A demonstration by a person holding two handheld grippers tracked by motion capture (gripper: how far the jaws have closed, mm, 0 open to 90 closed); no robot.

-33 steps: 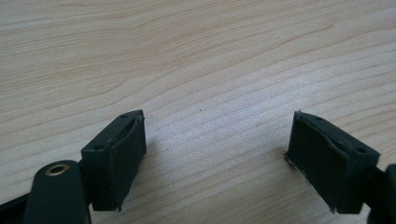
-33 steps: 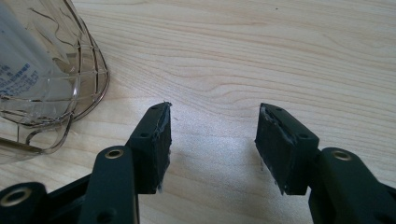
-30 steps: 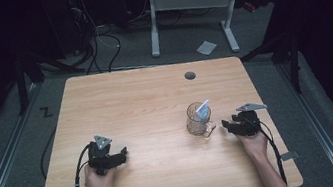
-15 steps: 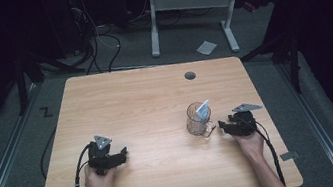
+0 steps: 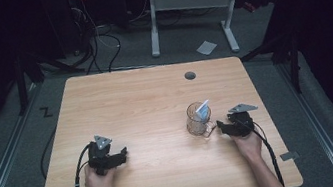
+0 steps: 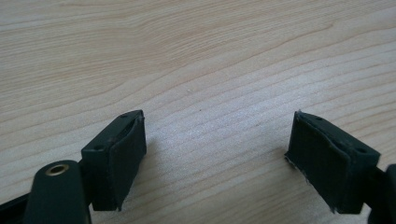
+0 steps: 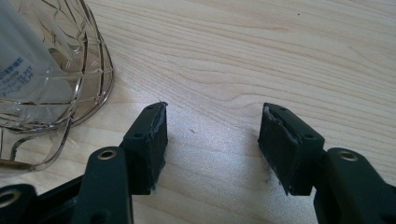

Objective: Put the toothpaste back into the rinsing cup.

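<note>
A clear cut-glass mug (image 5: 197, 120) stands right of the table's middle, with a white and blue packet (image 5: 203, 109) upright inside it. Just right of it, beside its handle, my right gripper (image 5: 221, 128) is open. Its jaws have just been opening, with nothing but bare wood between them. In the right gripper view the mug (image 7: 70, 74) and the packet (image 7: 23, 70) lie left of the right gripper (image 7: 212, 133), apart from its pads. Near the front left my left gripper (image 5: 122, 155) rests open over the wood, and the left gripper view shows nothing in the left gripper (image 6: 217, 140).
The wooden table (image 5: 145, 97) has a round cable hole (image 5: 190, 75) at the back right. Cables trail from both grippers toward the front edge. Beyond the table are a desk frame (image 5: 191, 3) and a paper scrap (image 5: 207, 47) on the floor.
My right gripper has edged a little left toward the mug. The left gripper and the mug have not moved.
</note>
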